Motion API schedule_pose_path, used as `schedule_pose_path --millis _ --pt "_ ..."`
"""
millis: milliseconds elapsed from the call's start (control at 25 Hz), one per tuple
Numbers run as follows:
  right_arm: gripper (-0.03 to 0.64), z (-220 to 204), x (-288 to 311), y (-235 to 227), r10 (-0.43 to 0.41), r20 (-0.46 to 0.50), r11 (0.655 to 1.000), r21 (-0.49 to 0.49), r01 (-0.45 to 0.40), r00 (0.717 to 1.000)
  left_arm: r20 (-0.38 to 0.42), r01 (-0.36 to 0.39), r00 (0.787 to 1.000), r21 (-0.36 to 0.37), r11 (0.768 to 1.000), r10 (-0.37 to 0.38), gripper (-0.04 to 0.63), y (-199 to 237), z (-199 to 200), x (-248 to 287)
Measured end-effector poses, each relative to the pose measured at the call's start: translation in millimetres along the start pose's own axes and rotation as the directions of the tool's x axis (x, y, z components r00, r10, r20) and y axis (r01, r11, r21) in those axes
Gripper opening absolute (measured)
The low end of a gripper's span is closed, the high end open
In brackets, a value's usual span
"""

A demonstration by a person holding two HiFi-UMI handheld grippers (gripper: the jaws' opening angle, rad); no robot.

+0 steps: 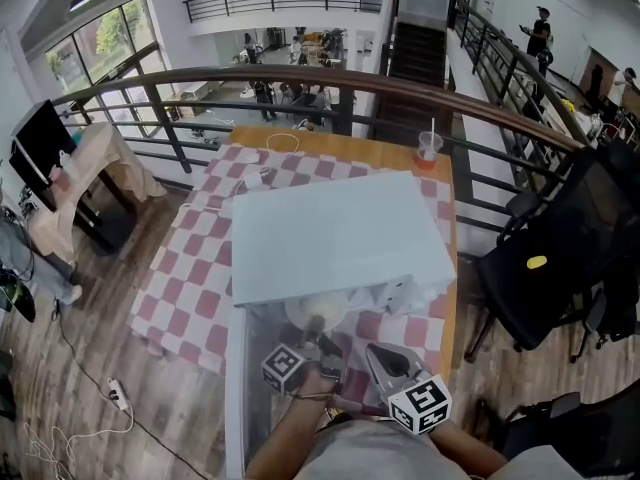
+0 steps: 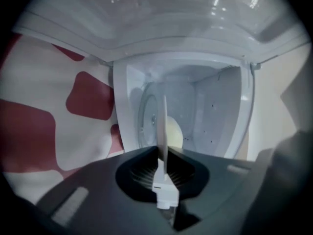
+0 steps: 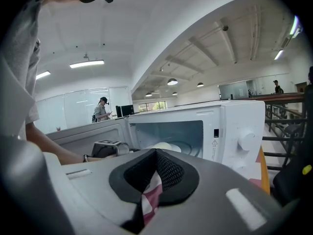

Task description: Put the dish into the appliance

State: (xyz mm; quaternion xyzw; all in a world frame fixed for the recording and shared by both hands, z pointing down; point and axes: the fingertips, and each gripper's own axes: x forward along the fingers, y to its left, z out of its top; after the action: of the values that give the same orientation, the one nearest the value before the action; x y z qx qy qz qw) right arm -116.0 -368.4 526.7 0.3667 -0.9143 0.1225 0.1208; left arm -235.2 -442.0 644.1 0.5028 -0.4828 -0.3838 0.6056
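Note:
A white microwave [image 1: 335, 230] stands on the red-and-white checked tablecloth [image 1: 190, 278], its door [image 1: 248, 368] swung open toward me. My left gripper [image 1: 314, 330] is shut on the rim of a pale round dish [image 1: 312, 310], which sits at the oven's mouth. In the left gripper view the dish [image 2: 164, 126] shows edge-on between the closed jaws, in front of the cavity and its glass turntable [image 2: 146, 119]. The right gripper view shows the same dish [image 3: 161, 146] just inside the opening. My right gripper [image 1: 378, 356] hovers to the right, jaws together and empty.
A plastic cup with a straw [image 1: 428, 149] stands at the table's far right corner, and a white cable [image 1: 283, 140] lies at the far edge. A black chair [image 1: 560, 258] stands to the right. A dark railing [image 1: 330, 78] runs behind the table.

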Motion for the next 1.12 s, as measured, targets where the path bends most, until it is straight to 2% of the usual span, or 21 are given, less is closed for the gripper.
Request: schedule_pose_path --millis 160,360,600,800,960,1120 --pt "0.000 0.4 -0.1 -9.5 -0.039 -0.002 0.999 -0.007 0.039 0.999 -0.002 -0.010 1.000 0.021 1.000 0.010 0.037 -0.6 12.6 23.8" --pt "0.000 -4.0 -2.1 -19.3 -0.078 -0.011 0.997 0.010 0.078 0.997 0.017 -0.037 0.999 0.006 0.999 0.037 0.038 1.6 23.7 43.2" --pt "0.000 -1.7 1.5 -31.0 -0.106 0.001 0.994 0.023 0.106 0.994 -0.003 -0.066 0.998 0.053 0.996 0.066 0.041 -0.3 23.9 60.6" --pt "0.000 3.7 10.0 -36.5 -0.113 0.011 0.993 0.025 0.113 0.994 0.003 -0.153 0.988 0.080 0.985 0.153 0.043 -0.7 27.2 68.9" --pt "0.000 5.6 15.4 -39.3 -0.114 0.017 0.993 0.013 0.114 0.993 -0.007 -0.207 0.977 0.198 0.958 0.212 0.054 -0.4 28.3 64.8" --pt "0.000 8.0 20.6 -43.0 -0.109 0.017 0.994 0.000 0.109 0.994 -0.040 -0.181 0.978 0.330 0.927 0.206 0.135 -8.4 25.7 65.8"
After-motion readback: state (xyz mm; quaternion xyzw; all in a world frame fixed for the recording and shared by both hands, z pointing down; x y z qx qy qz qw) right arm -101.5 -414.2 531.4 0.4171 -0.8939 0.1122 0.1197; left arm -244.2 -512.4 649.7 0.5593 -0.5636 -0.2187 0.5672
